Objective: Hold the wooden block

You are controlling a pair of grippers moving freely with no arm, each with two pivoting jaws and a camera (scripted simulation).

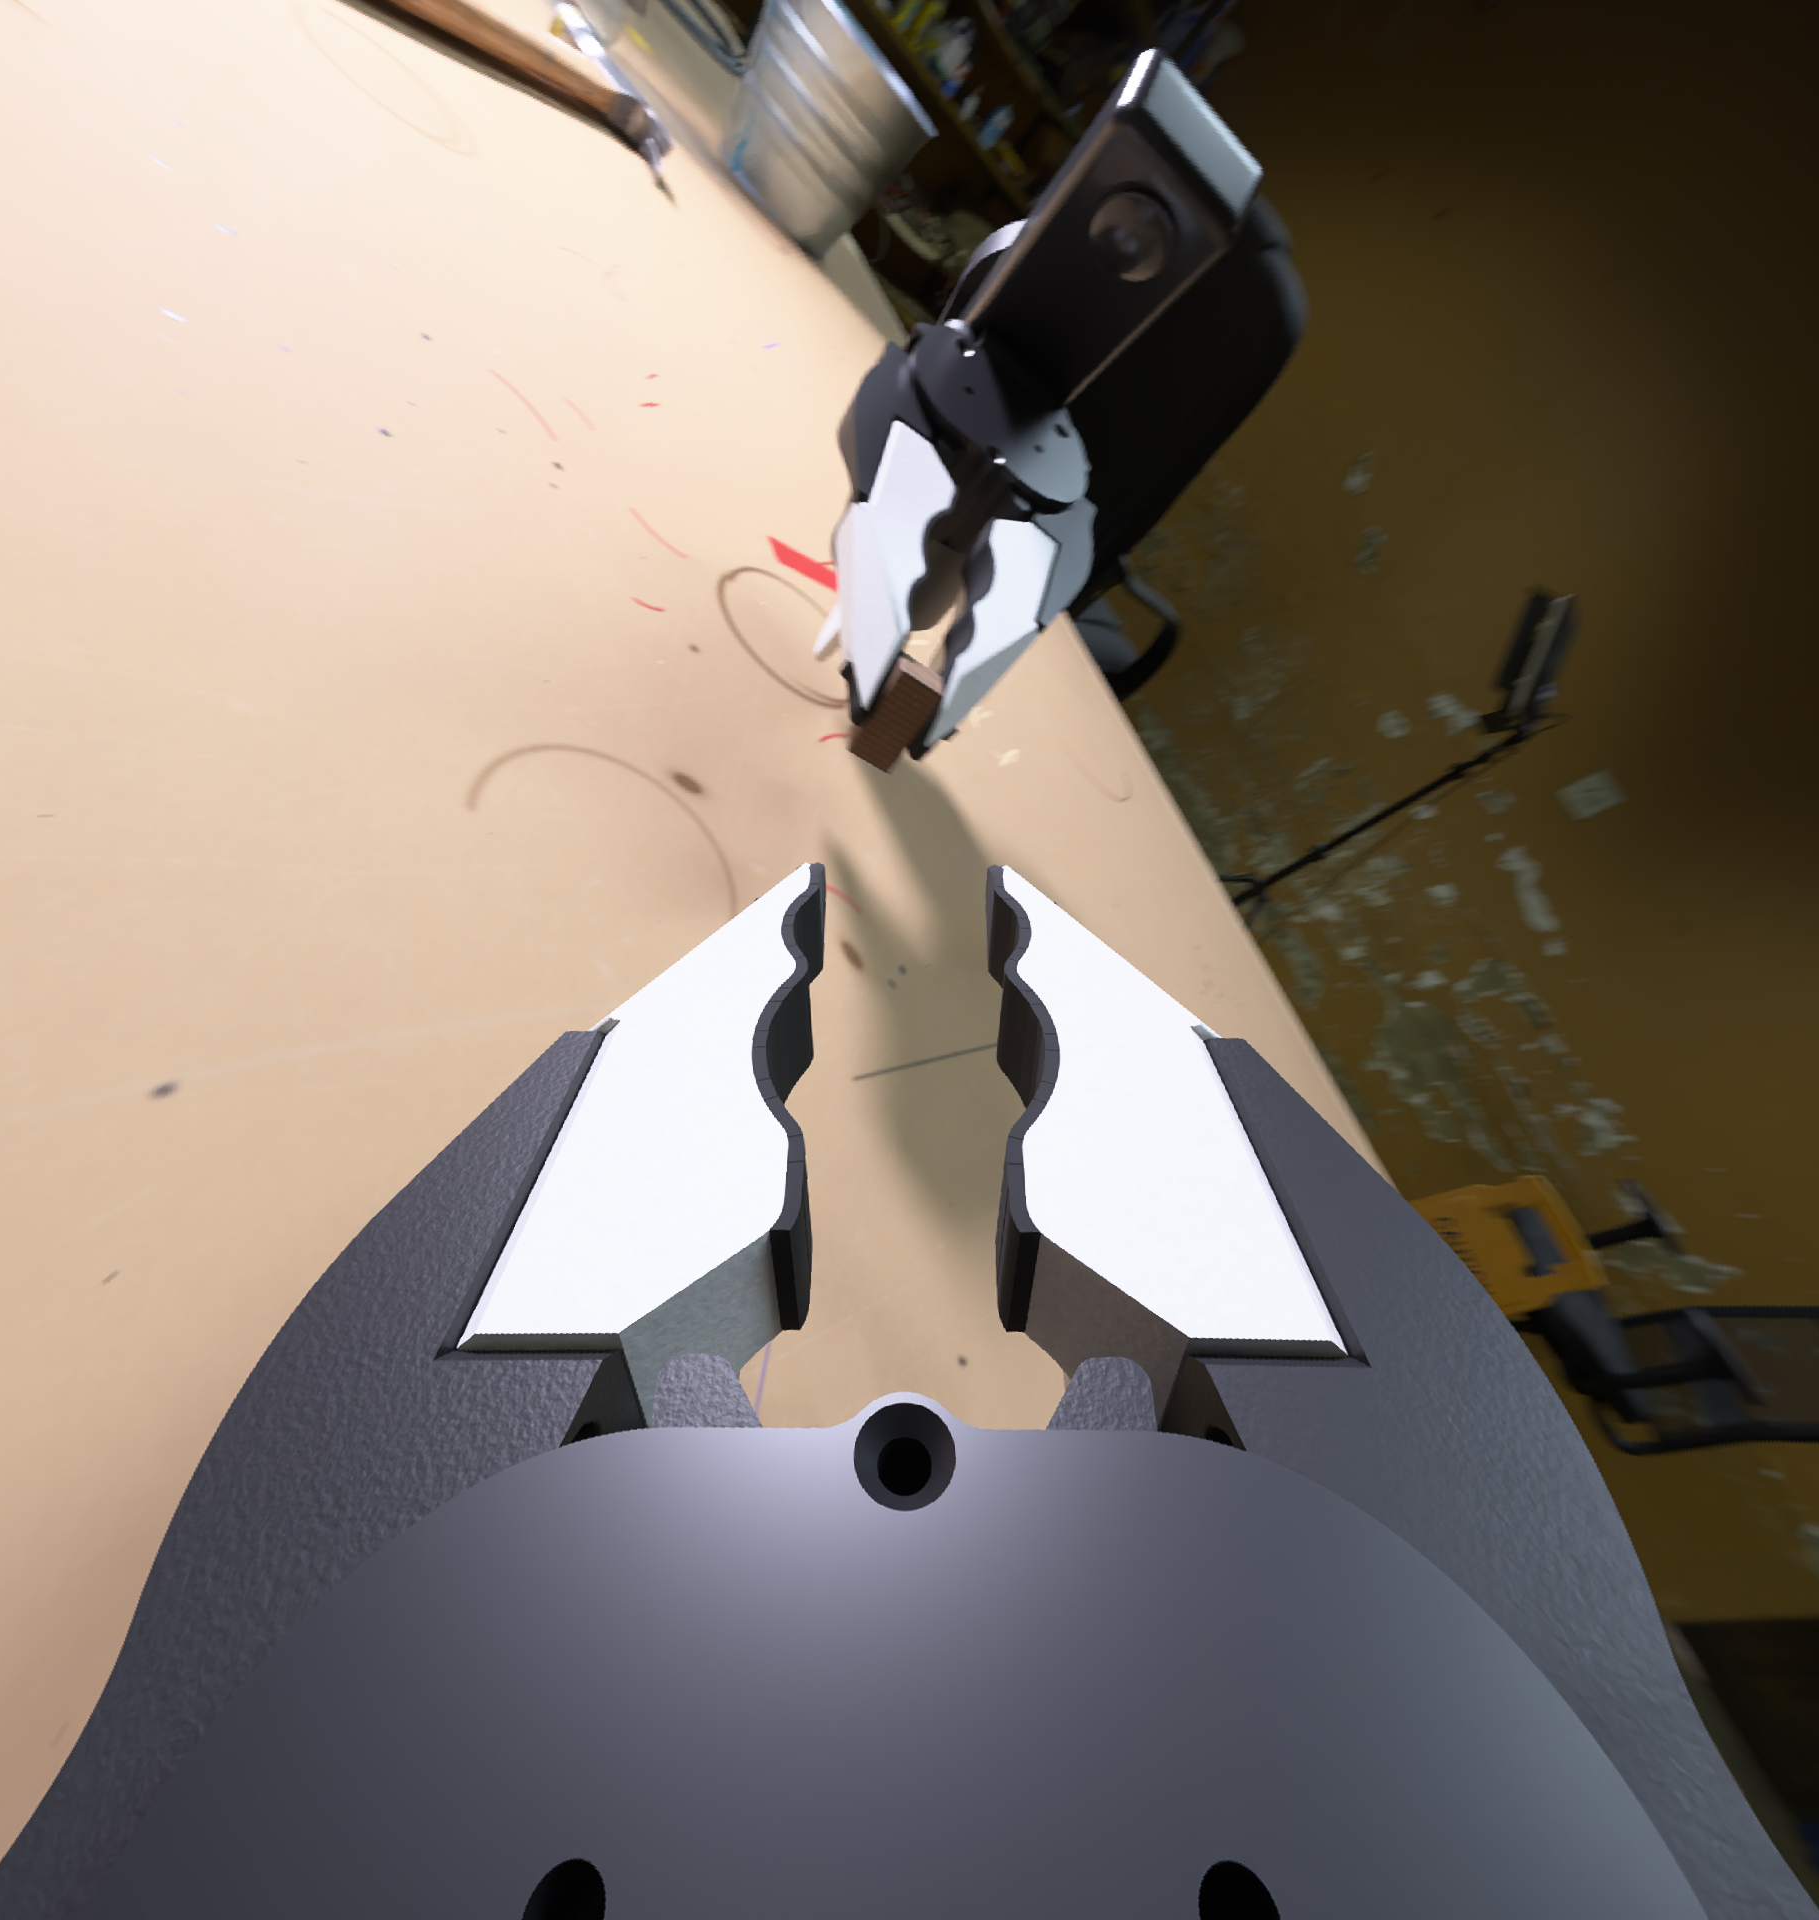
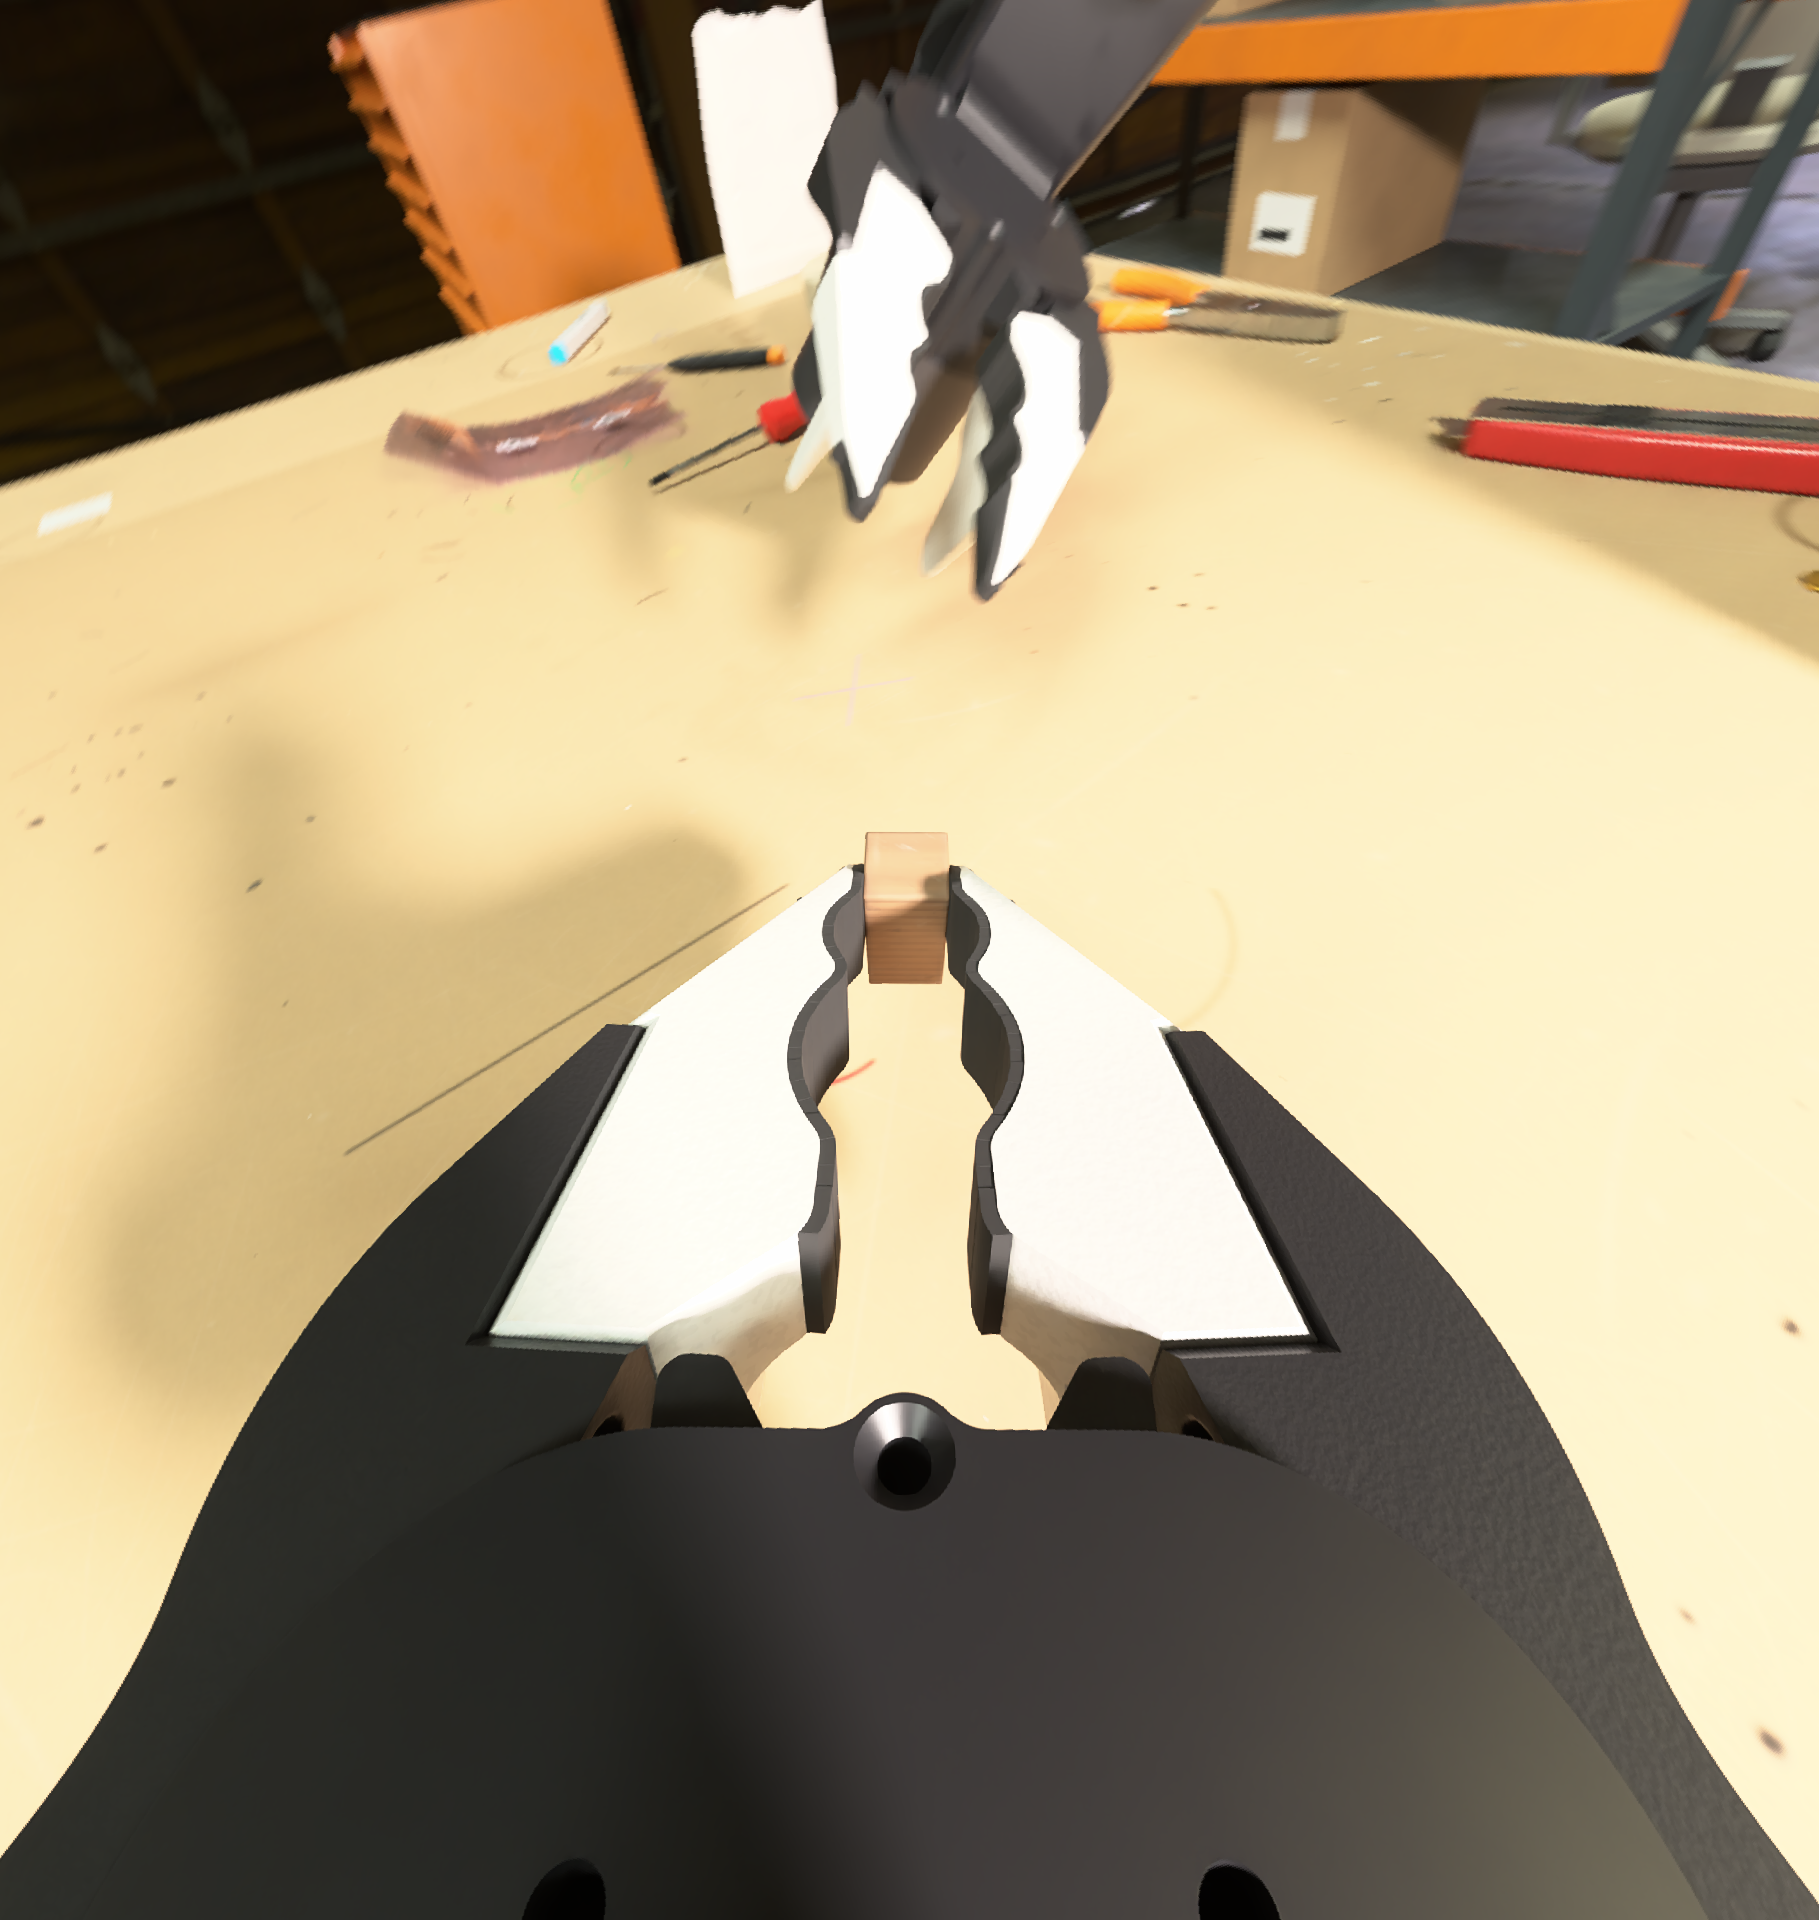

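The small pale wooden block (image 2: 906, 909) sits pinched between the tips of the right gripper (image 2: 906, 883) — lifted above the scuffed beige tabletop (image 2: 365, 727). The left gripper (image 1: 906, 878) hangs spread apart, holding nothing — well apart from the block.

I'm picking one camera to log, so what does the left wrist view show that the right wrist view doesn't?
Left wrist only: a metal bucket, a hammer, and the block's dark end grain.
Right wrist only: a red level, screwdrivers, an orange panel, a cardboard box.
Both: the table, the open left gripper, and the right gripper shut on the block.
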